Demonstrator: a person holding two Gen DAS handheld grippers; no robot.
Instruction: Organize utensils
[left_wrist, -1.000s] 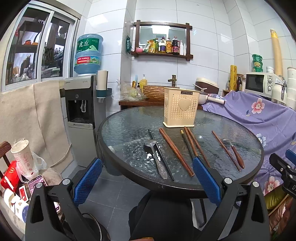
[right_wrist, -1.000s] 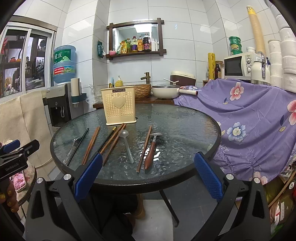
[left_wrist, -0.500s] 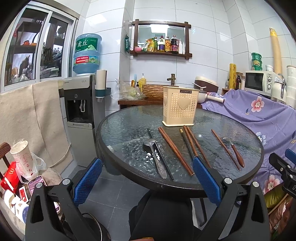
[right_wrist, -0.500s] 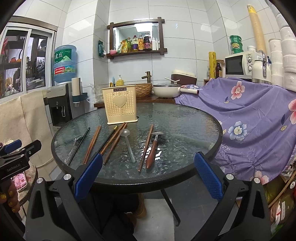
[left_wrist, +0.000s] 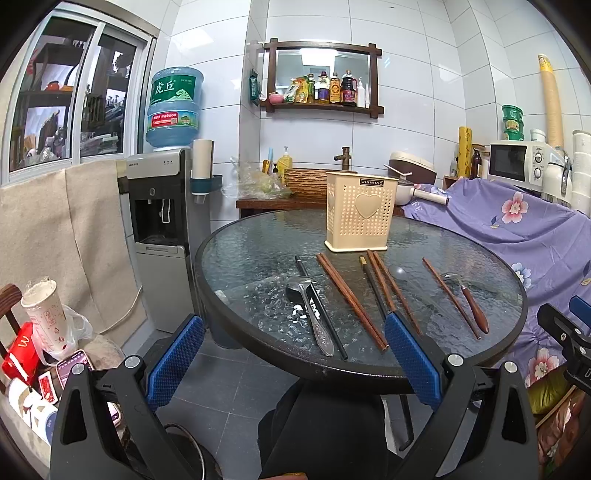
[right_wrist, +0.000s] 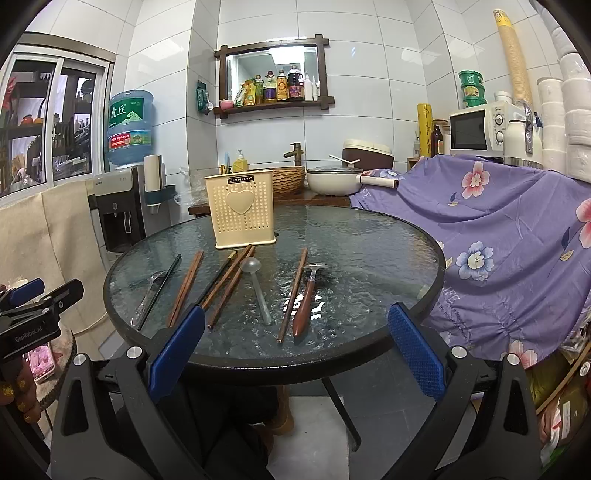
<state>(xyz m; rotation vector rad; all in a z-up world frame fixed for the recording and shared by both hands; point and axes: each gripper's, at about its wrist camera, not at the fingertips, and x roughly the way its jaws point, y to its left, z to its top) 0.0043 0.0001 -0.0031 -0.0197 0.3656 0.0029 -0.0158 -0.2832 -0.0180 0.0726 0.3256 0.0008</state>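
A cream perforated utensil holder (left_wrist: 358, 218) (right_wrist: 242, 210) stands upright at the back of a round glass table (left_wrist: 258, 251) (right_wrist: 369, 251). In front of it lie a metal spoon (left_wrist: 310, 310) (right_wrist: 147, 295), a black chopstick (left_wrist: 321, 306), brown chopstick pairs (left_wrist: 351, 299) (right_wrist: 186, 286), a clear spoon (right_wrist: 256, 288), a single brown chopstick (right_wrist: 291, 293) and a brown-handled peeler (left_wrist: 469, 299) (right_wrist: 306, 299). My left gripper (left_wrist: 291, 325) hangs open before the table's near edge, holding nothing. My right gripper (right_wrist: 295, 317) is also open and empty, short of the edge.
A water dispenser (left_wrist: 159, 229) stands left of the table. A purple flowered cloth (right_wrist: 517, 229) covers furniture on the right, with a microwave (right_wrist: 476, 129) behind. A counter with a basket (right_wrist: 288, 181) and pan (right_wrist: 332, 181) lies beyond. Cups and a phone (left_wrist: 70, 369) sit low left.
Both grippers stay open and nearly still. The right wrist view has drifted slightly, so the table and holder sit a little further right.
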